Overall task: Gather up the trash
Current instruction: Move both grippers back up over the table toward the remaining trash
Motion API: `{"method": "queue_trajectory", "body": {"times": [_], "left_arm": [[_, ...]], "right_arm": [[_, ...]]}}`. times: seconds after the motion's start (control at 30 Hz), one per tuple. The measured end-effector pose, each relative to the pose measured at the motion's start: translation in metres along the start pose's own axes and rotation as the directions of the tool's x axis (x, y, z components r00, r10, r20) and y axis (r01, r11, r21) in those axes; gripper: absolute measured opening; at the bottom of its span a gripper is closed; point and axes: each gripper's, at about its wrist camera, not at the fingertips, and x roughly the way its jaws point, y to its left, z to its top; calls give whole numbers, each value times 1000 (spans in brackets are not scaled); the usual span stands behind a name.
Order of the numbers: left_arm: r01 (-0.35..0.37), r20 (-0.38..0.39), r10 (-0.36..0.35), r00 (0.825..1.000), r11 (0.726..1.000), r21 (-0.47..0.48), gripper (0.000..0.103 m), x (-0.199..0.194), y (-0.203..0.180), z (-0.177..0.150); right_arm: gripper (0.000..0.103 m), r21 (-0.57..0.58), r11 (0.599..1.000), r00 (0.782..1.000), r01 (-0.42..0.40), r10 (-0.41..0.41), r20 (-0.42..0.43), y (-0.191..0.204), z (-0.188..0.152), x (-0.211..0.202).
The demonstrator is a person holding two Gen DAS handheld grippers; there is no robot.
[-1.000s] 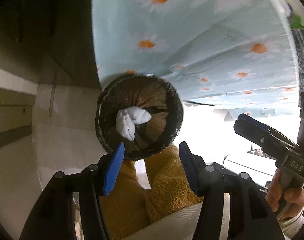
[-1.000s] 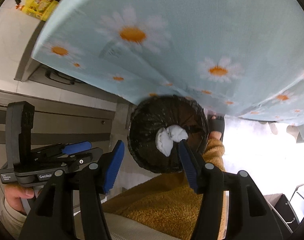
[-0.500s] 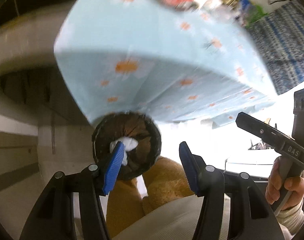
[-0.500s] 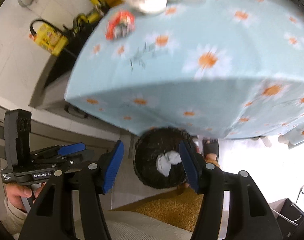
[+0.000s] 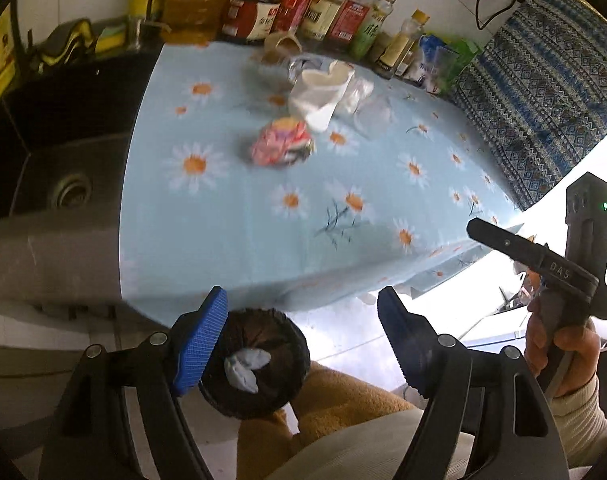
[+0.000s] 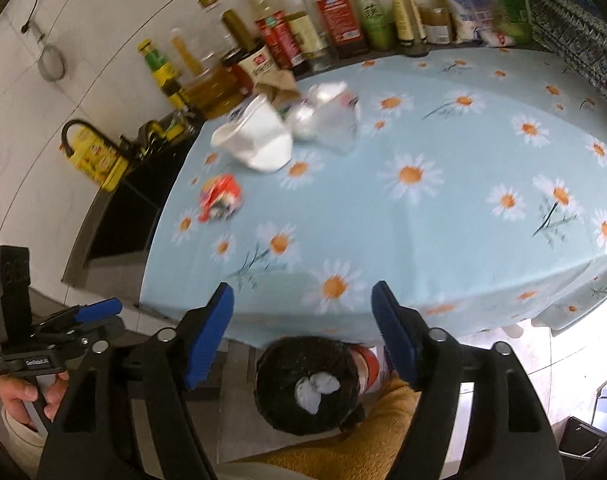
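A black-lined bin (image 5: 255, 364) (image 6: 307, 384) stands on the floor below the table's near edge, with a white crumpled wad (image 5: 245, 364) (image 6: 315, 388) inside. On the daisy tablecloth (image 5: 263, 208) (image 6: 443, 216) lie a red crumpled wrapper (image 5: 281, 144) (image 6: 220, 197), a squashed white cup (image 5: 319, 94) (image 6: 255, 138) and clear crumpled plastic (image 5: 373, 114) (image 6: 327, 118). My left gripper (image 5: 303, 332) hangs above the bin, jaws opening, nothing between them. My right gripper (image 6: 303, 328) is also over the bin and table edge, jaws opening and empty.
Several sauce and oil bottles (image 5: 263, 4) (image 6: 303, 36) line the table's far edge against the wall. A dark sink (image 5: 59, 152) lies left of the table. A patterned blue cloth (image 5: 535, 92) is at the right. The person's yellow-brown legs (image 5: 335, 404) are beside the bin.
Both grippers have risen from close over the bin, so the table top with its trash has come into view. Both pairs of jaws now stand wider apart.
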Motion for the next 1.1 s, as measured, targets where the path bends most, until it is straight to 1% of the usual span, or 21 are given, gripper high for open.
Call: {"method": "queue_trajectory", "body": {"times": [0.03, 0.13, 0.17, 0.23, 0.3, 0.4, 0.5, 0.67, 0.93, 1.1], "left_arm": [[-7, 3, 7, 1000, 1000, 1, 85, 1, -1, 3], [3, 9, -3, 1000, 1000, -5, 86, 4, -2, 16], [0, 11, 1, 1000, 1000, -10, 86, 6, -2, 21], [-18, 13, 18, 1000, 1000, -11, 91, 9, -3, 29], [-29, 24, 29, 999, 999, -18, 95, 12, -2, 39], [-42, 33, 43, 999, 999, -29, 96, 17, -1, 52], [-51, 21, 52, 998, 998, -36, 96, 25, 1, 64], [-39, 7, 39, 999, 998, -49, 96, 35, 4, 81], [-48, -22, 46, 999, 995, -85, 96, 54, 12, 99], [-66, -50, 62, 997, 993, -94, 96, 67, 13, 105]], "right_arm": [[84, 1, 1000, 1000, 0, 0, 10, -2, 5, -2], [84, -1, 1000, 1000, 0, 0, 24, -7, 20, -3], [87, 1, 1000, 1000, 2, -3, 28, -9, 27, -2], [98, 6, 1000, 999, 0, -1, 47, -12, 38, -2], [98, 11, 1000, 999, -1, 1, 52, -15, 49, 2], [98, 23, 1000, 999, -8, 7, 53, -20, 64, 9], [98, 29, 999, 999, -17, 15, 49, -25, 79, 20], [98, 50, 998, 999, -40, 39, 29, -33, 102, 42], [98, 86, 993, 997, -80, 81, -11, -43, 125, 79], [98, 96, 991, 995, -92, 94, -19, -45, 134, 98]]}}
